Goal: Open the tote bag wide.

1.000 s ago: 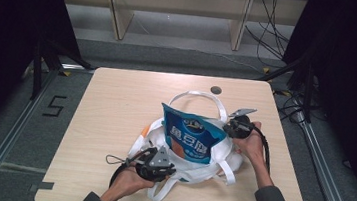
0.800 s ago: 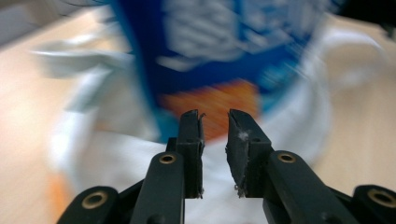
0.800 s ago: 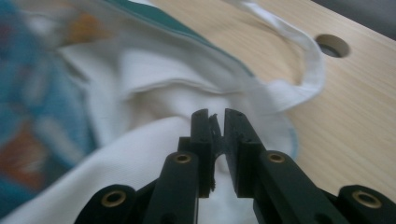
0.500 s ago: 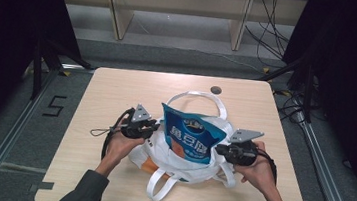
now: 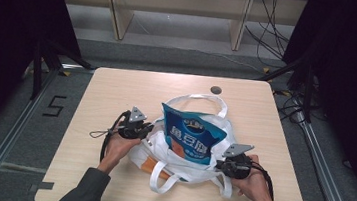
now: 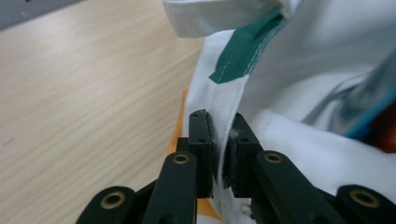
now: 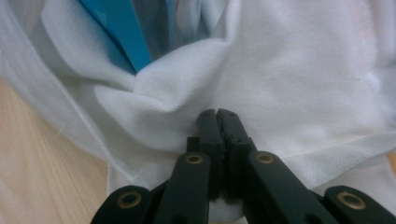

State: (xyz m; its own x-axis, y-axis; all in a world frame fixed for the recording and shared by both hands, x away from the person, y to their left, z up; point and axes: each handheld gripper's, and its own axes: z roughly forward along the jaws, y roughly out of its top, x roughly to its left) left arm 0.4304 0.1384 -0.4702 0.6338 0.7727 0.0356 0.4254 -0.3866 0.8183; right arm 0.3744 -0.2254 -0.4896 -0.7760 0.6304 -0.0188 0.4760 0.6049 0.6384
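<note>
Both tools clamp the white cloth bag (image 5: 180, 163), the left tool (image 5: 147, 127) on its edge band, the right tool (image 5: 215, 165) on a fold, with the blue packet (image 5: 190, 137) between and beyond them on the desk (image 5: 117, 89), so spreading the bag's mouth around it seems next.

- The white bag (image 5: 180, 156) with the blue packet (image 5: 193, 137) takes the middle of the table (image 5: 112, 88), and the packet stands high out of it.
- The left gripper (image 5: 145, 130) and the right gripper (image 5: 220, 165) close both sides of the bag.
- The bag handles (image 5: 163, 179) lie loose on the near edge, so a hand can catch there.
- The far part of the table is free, except a small dark disc (image 5: 216, 90).
- The left and right strips of the table are free also.
</note>
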